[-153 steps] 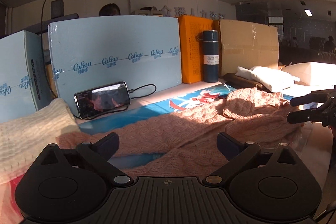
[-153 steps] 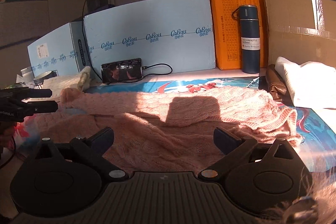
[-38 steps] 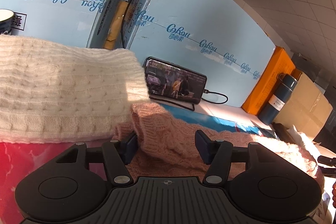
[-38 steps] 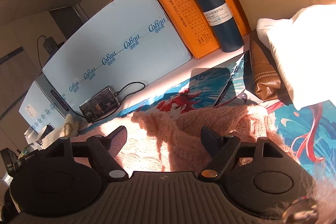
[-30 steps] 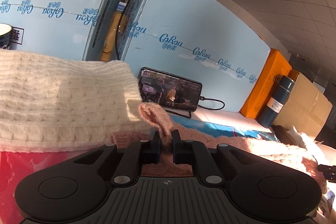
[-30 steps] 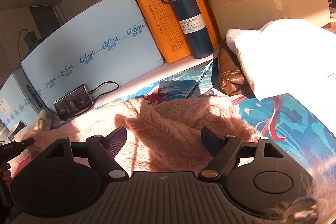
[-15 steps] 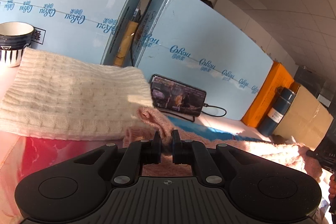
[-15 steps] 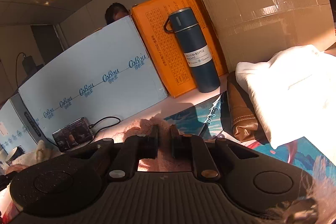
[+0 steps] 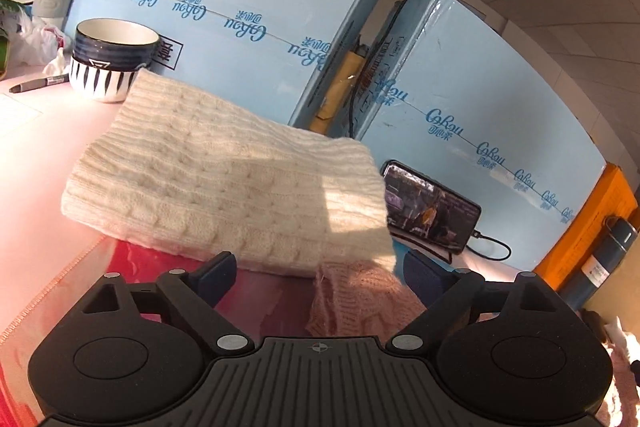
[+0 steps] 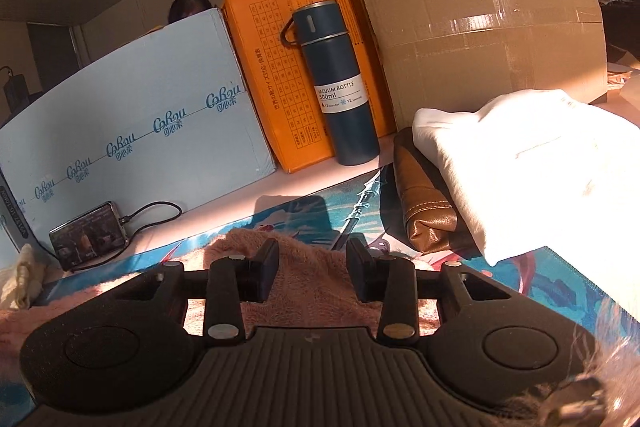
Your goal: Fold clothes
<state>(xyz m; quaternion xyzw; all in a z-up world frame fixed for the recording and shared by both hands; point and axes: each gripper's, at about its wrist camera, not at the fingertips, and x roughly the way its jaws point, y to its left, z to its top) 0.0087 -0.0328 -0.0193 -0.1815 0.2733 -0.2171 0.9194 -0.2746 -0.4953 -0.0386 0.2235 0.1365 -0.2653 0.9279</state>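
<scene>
The pink sweater (image 10: 312, 263) lies flat on the table mat (image 10: 552, 279), beside a folded white sweater (image 9: 224, 183). The left claw (image 9: 320, 271) is wide open and holds nothing. The right claw (image 10: 312, 263) is partly open, with pink sweater between its fingers.

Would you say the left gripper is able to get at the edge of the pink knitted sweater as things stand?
Probably yes: the left gripper is open, and the pink knitted sweater lies between its fingers with nothing over that edge, though the folded cream knit sweater sits close behind.
</scene>
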